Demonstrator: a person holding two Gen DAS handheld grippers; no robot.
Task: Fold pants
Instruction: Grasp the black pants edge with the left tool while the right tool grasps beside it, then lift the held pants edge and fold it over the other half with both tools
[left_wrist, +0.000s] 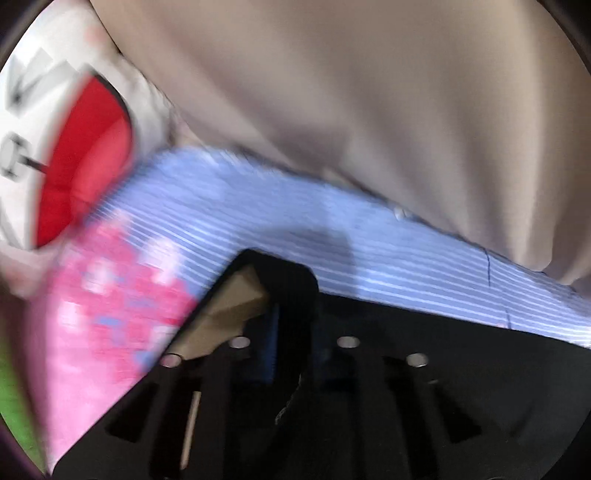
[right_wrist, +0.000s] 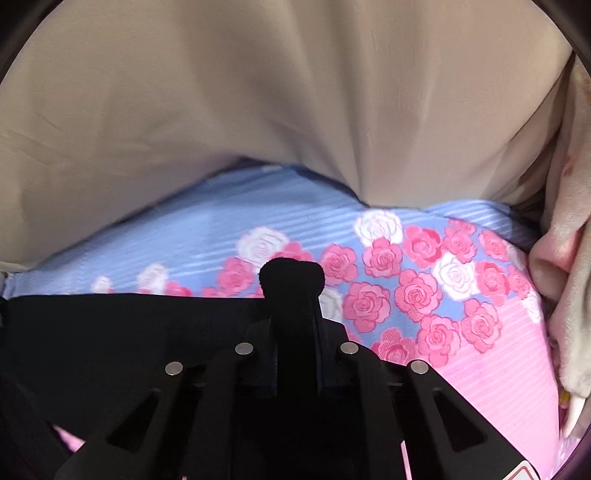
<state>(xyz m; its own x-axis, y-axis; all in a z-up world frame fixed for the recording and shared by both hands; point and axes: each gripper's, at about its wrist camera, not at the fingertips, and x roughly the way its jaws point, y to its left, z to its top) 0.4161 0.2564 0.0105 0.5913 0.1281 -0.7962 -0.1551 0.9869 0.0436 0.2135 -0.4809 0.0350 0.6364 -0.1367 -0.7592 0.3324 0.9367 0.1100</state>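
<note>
Black pants cloth (left_wrist: 443, 350) spreads from my left gripper (left_wrist: 284, 280) toward the right. The gripper's jaws are together on its edge, and a beige fold (left_wrist: 236, 299) sticks out beside the fingers. In the right wrist view the same black pants (right_wrist: 129, 325) run off to the left from my right gripper (right_wrist: 291, 277), which is shut with black cloth bunched over its fingertips. Both grippers point down at a bed sheet (right_wrist: 406, 288) with blue stripes and pink roses. The left wrist view is blurred.
A large beige cloth (right_wrist: 258, 92) lies across the far side of the sheet (left_wrist: 258, 206) and fills the top of both views. A red and white soft item (left_wrist: 81, 166) sits at far left. A pale plush-like thing (right_wrist: 565, 258) lies at the right edge.
</note>
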